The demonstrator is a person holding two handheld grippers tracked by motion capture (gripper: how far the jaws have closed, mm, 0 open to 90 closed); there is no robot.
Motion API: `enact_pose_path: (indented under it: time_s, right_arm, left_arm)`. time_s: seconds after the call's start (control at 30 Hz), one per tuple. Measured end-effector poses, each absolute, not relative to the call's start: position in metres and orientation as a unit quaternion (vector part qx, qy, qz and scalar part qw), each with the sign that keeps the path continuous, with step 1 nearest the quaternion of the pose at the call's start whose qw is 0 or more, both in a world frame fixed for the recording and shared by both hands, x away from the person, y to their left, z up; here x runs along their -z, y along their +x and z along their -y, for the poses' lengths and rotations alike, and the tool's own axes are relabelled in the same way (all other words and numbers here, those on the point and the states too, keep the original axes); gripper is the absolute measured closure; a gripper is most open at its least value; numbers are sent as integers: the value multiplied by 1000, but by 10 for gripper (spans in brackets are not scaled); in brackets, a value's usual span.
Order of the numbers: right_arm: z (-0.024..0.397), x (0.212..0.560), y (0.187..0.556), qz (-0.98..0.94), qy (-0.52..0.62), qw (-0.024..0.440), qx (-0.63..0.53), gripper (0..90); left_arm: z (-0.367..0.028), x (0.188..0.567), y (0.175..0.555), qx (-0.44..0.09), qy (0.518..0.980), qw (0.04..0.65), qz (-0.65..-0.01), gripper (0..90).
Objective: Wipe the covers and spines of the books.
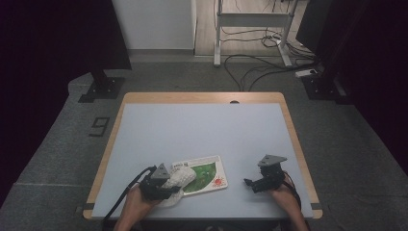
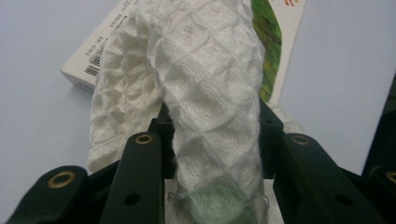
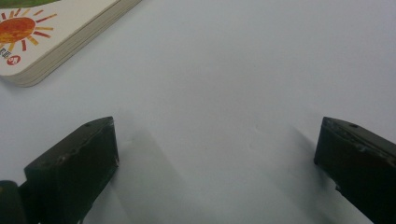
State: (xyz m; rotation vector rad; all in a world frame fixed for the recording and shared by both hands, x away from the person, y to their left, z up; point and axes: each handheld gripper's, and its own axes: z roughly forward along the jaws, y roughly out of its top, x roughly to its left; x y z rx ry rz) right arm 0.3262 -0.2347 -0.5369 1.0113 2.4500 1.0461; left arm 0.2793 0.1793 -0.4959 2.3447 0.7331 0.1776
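A white waffle-weave cloth (image 2: 205, 93) is bunched between the jaws of my left gripper (image 2: 215, 140), which is shut on it. In the high view the cloth (image 1: 182, 179) drapes over the left part of a flat board book (image 1: 210, 173) with a green picture and a red sun, near the table's front edge, and my left gripper (image 1: 166, 182) sits at its left end. My right gripper (image 1: 250, 183) stands open to the right of the book, low over bare table. Its view shows the book's sun corner (image 3: 32, 32) at the upper left and nothing between the jaws.
The pale blue tabletop (image 1: 202, 130) has a wooden rim (image 1: 202, 97). Beyond it are cables on the floor (image 1: 255, 67) and a white desk frame (image 1: 250, 29). Dark curtains stand at both sides.
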Motion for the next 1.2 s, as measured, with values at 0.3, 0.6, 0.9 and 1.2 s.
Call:
enact_pose_path:
  time_s: [0.3,0.6,0.9,1.2]
  right_arm:
    - [235,537,326,-851,351,146,-363,0]
    - [235,537,326,-851,352,146,-363,0]
    - [235,537,326,-851,352,146,-363,0]
    - [235,537,326,-851,352,146,-363,0]
  left_arm:
    - [-175,497,277,-75,897,334,-280,634]
    - [-161,497,280,-82,899,332,-272,633]
    - [-136,497,289,-70,905,331,-257,633]
    - [-111,497,299,-63,911,328,-243,634]
